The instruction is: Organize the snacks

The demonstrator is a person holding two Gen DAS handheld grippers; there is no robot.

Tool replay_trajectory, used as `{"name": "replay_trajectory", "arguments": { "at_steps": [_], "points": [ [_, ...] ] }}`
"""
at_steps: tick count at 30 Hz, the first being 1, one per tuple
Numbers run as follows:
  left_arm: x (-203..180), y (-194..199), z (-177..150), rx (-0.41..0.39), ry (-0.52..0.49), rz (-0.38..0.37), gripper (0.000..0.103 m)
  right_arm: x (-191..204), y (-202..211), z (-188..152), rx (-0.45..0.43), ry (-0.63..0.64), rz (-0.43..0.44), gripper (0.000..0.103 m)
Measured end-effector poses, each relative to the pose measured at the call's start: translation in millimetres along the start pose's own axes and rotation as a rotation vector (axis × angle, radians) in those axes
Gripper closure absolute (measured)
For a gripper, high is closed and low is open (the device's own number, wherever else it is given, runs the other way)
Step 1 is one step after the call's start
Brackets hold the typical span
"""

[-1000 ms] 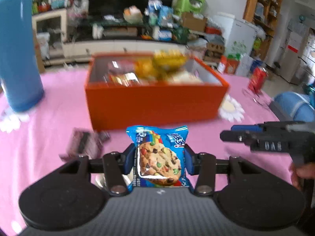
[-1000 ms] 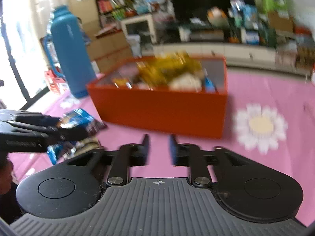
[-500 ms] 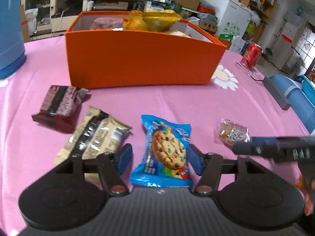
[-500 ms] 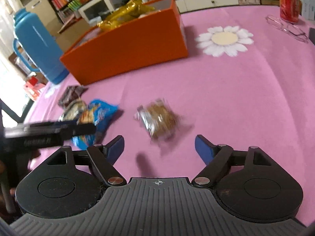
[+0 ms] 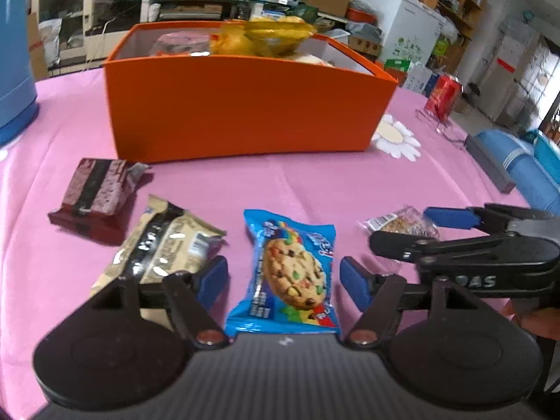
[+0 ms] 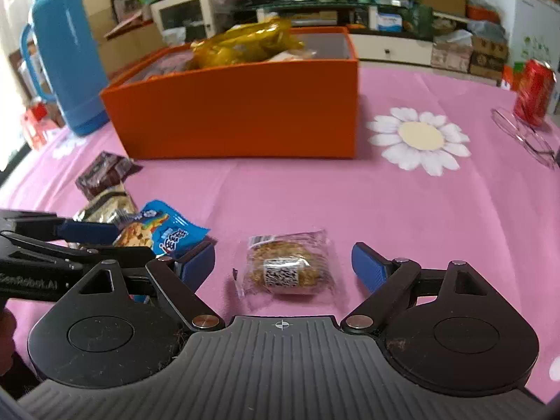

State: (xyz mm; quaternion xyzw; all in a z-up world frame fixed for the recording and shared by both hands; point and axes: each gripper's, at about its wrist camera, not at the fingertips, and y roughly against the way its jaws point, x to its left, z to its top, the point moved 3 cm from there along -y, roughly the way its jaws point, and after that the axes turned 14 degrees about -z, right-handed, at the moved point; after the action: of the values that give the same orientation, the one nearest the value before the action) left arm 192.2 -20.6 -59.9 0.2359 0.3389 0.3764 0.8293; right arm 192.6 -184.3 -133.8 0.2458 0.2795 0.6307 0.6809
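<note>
**Snack packs on the pink desk, both tongs spreading**

A pink cloth with white daisy prints [image 6: 420,138] covers the desk [image 6: 315,196]. Behind it the room is crowded: a low cabinet [image 6: 392,47] with bottles and cartons, cardboard boxes, wooden shelves [image 5: 451,3] at right.

An orange box [image 5: 245,105] stands at mid-desk, open-topped, with yellow bags [image 6: 241,45] heaped above its rim. A blue flask [image 6: 66,56] stands left of it; a red can [image 6: 533,87] and glasses [image 6: 525,136] sit far right.

In front of the box four packs lie flat in a row: a dark red bar [image 5: 94,192], a cream pack [image 5: 164,245], a blue cookie pack [image 5: 290,273] and a clear-wrapped cake [image 6: 287,267].

The left tongs [image 5: 283,281] are opening; the cookie pack lies between the blue pads [image 5: 353,280], clear of both. Their left pad overlaps the cream pack's edge. The right tongs [image 6: 283,266] are also opening, wide apart, with the cake on the cloth between them, untouched. The two tongs sit side by side, close together
</note>
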Motion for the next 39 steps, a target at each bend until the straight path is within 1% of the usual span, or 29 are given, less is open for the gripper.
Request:
{"name": "replay_trajectory", "arguments": {
  "at_steps": [1,2,3,4,5,6,8,11,13,16,18,21,24,26,27,29,30,31,32,33,35,36,37,38,39],
  "points": [
    [-1.0,-5.3,-0.7,0.016,-0.008,0.003,0.031,2.4,-2.3,-1.6,0.0,0.01,-0.002,0.012],
    [-2.5,-9.5,-1.5,0.015,-0.028,0.02,0.032,2.2,-4.6,-3.5,0.006,0.02,0.001,0.018],
    [-5.2,-12.9,-1.6,0.025,-0.056,0.044,0.044,3.0,-9.5,-7.1,0.02,0.031,0.007,0.028],
    [-8.5,-14.4,-1.8,0.032,-0.085,0.063,0.053,2.5,-8.4,-10.3,-0.003,0.039,0.008,0.033],
    [-9.8,-13.0,-1.8,0.033,-0.087,0.065,0.062,2.0,-7.9,-11.4,-0.006,0.046,0.006,0.034],
    [-9.1,-9.8,-1.6,0.03,-0.069,0.053,0.062,0.4,-5.6,-10.6,-0.006,0.044,0.012,0.038],
    [-5.8,0.8,0.6,0.01,-0.02,0.009,0.062,-5.7,0.8,-9.2,-0.011,0.021,0.036,0.039],
    [-6.9,22.2,8.7,-0.045,-0.008,0.02,0.062,-16.1,15.8,-5.1,-0.038,-0.03,0.062,0.039],
    [-7.5,36.1,17.2,-0.086,0.011,0.008,0.062,-22.0,27.4,0.3,-0.068,-0.06,0.076,0.039],
    [-9.7,53.6,40.0,-0.154,0.007,0.012,0.062,-27.3,45.8,17.2,-0.126,-0.088,0.109,0.039],
    [-8.0,57.5,64.7,-0.194,0.002,0.025,0.062,-27.1,54.6,35.9,-0.178,-0.079,0.114,0.039],
    [-0.8,50.0,110.3,-0.251,-0.017,0.062,0.062,-24.3,53.0,78.2,-0.269,-0.059,0.098,0.039],
    [14.2,31.2,150.9,-0.289,-0.004,0.064,0.062,-18.0,28.1,126.4,-0.323,-0.077,0.095,0.038],
    [23.0,13.4,167.8,-0.288,0.011,0.06,0.062,-11.2,1.2,152.3,-0.323,-0.08,0.086,0.038],
    [28.4,3.4,172.6,-0.279,0.02,0.068,0.061,-8.4,-14.9,161.7,-0.307,-0.074,0.078,0.038],
    [42.3,-20.0,175.5,-0.249,0.037,0.102,0.058,-4.9,-45.9,171.1,-0.264,-0.079,0.077,0.038],
    [48.3,-27.3,173.9,-0.234,0.053,0.116,0.047,-3.8,-63.8,171.9,-0.226,-0.088,0.082,0.036],
    [55.1,-33.8,170.4,-0.218,0.078,0.133,0.042,-4.3,-77.3,171.1,-0.187,-0.101,0.089,0.034],
    [57.1,-34.2,166.8,-0.224,0.087,0.138,0.041,-6.0,-87.8,169.3,-0.153,-0.124,0.107,0.033],
    [56.1,-30.4,164.9,-0.236,0.078,0.137,0.039,-8.1,-90.4,168.4,-0.157,-0.144,0.117,0.032],
    [50.9,-16.9,167.4,-0.268,0.061,0.135,0.035,-10.5,-81.3,171.9,-0.183,-0.143,0.113,0.029],
    [46.4,-6.9,168.5,-0.298,0.053,0.136,0.033,-13.1,-74.3,172.2,-0.21,-0.15,0.113,0.02],
    [42.0,1.4,168.4,-0.325,0.046,0.132,0.032,-16.4,-64.9,171.9,-0.238,-0.166,0.108,0.006],
    [38.4,9.5,168.4,-0.348,0.039,0.129,0.03,-19.9,-54.7,172.4,-0.265,-0.185,0.104,0.001],
    [33.8,17.9,167.0,-0.366,0.031,0.13,0.026,-22.9,-46.3,170.8,-0.286,-0.196,0.103,0.0]
  ]
}}
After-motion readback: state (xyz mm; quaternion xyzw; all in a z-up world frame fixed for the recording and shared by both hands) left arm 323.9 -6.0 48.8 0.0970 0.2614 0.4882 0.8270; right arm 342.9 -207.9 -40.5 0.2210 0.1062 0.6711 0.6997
